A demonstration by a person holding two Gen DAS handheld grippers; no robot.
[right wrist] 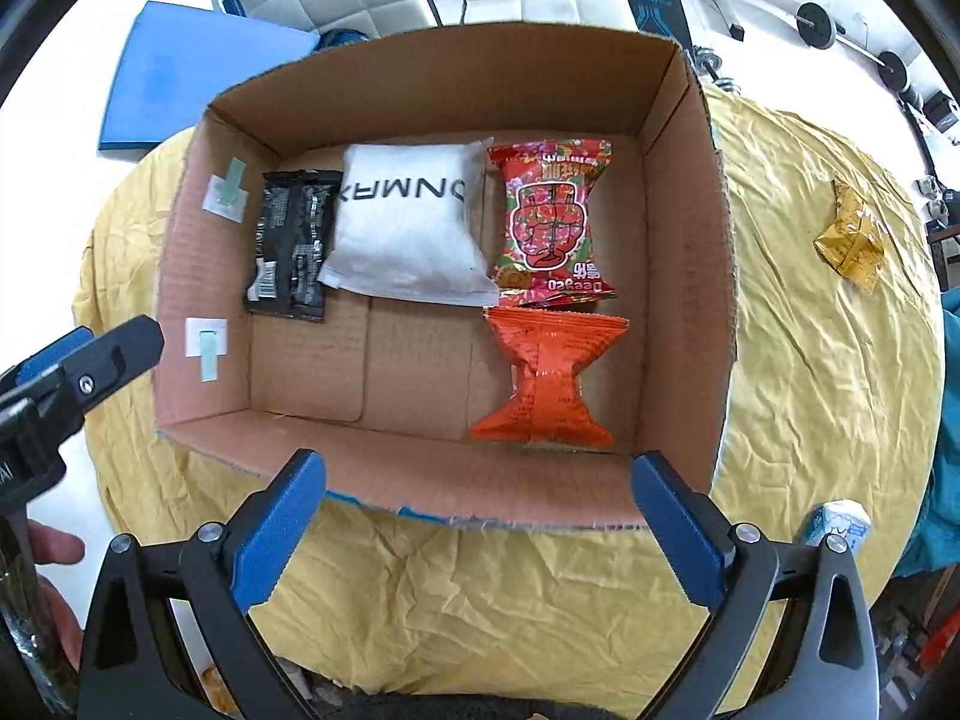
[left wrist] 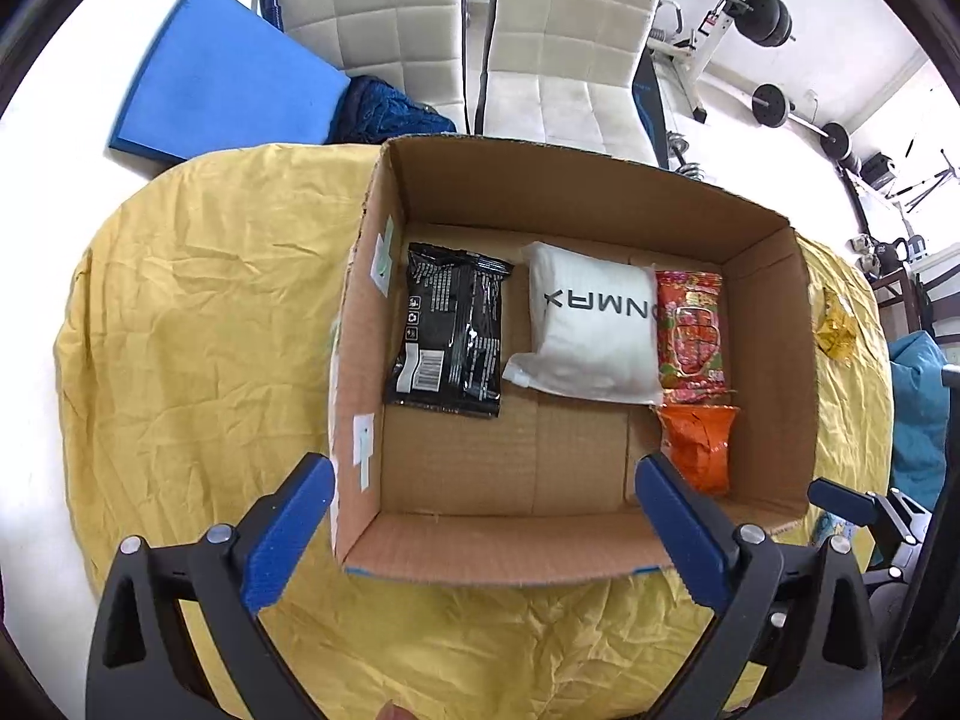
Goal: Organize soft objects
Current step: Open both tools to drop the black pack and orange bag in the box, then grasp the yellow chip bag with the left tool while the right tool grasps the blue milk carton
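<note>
An open cardboard box [left wrist: 576, 546] [right wrist: 420, 480] stands on a yellow cloth. Inside lie a black packet [left wrist: 450, 336] [right wrist: 291, 243], a white pouch [left wrist: 591, 327] [right wrist: 408, 228], a red patterned snack bag [left wrist: 690, 336] [right wrist: 552, 222] and an orange snack bag [left wrist: 699, 447] [right wrist: 549, 381]. My left gripper [left wrist: 483, 468] is open and empty above the box's near edge. My right gripper [right wrist: 477, 468] is open and empty above the near wall. A yellow wrapper [left wrist: 834, 327] [right wrist: 852, 240] lies on the cloth right of the box. A small white-blue packet [right wrist: 837, 525] lies near my right finger.
The yellow cloth [left wrist: 198, 324] [right wrist: 810, 390] covers a round table. White chairs [left wrist: 558, 48] and a blue mat [left wrist: 222, 72] stand beyond it. Weights [left wrist: 774, 102] sit at the back right. The left gripper [right wrist: 66, 372] shows at the right wrist view's left edge.
</note>
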